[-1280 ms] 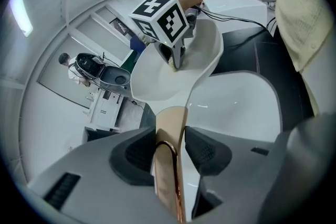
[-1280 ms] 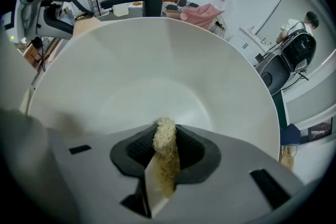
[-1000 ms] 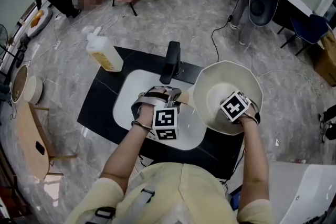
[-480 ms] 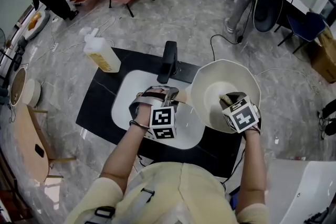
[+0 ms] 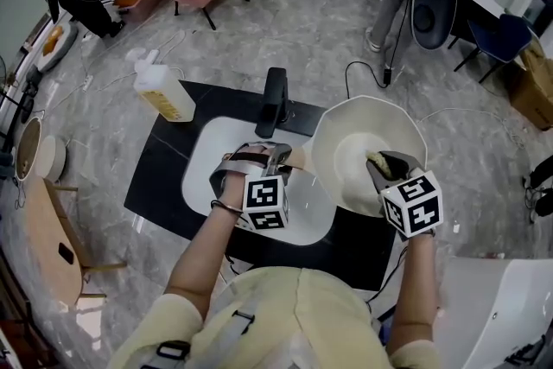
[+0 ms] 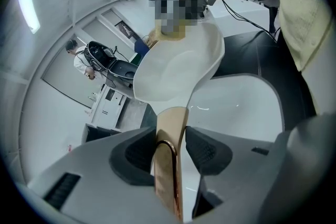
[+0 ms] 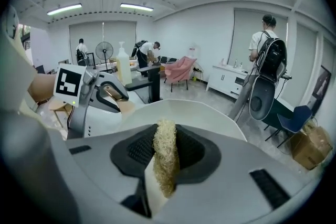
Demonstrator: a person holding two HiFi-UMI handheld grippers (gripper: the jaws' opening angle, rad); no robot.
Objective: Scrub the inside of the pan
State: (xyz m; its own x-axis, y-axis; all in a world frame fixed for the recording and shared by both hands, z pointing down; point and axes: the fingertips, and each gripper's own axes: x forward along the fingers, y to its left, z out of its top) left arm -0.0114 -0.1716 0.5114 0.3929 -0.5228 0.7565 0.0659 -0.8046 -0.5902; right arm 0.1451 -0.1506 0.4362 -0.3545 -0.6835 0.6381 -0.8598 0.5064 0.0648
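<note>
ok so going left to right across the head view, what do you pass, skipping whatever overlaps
soap bottle → faucet → pan → cardboard box

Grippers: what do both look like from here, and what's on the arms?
Both the left gripper and the right gripper have light grey shells with black ribbed pads. Each carries a white cube printed with black square markers. The arms show pale yellow short sleeves.
</note>
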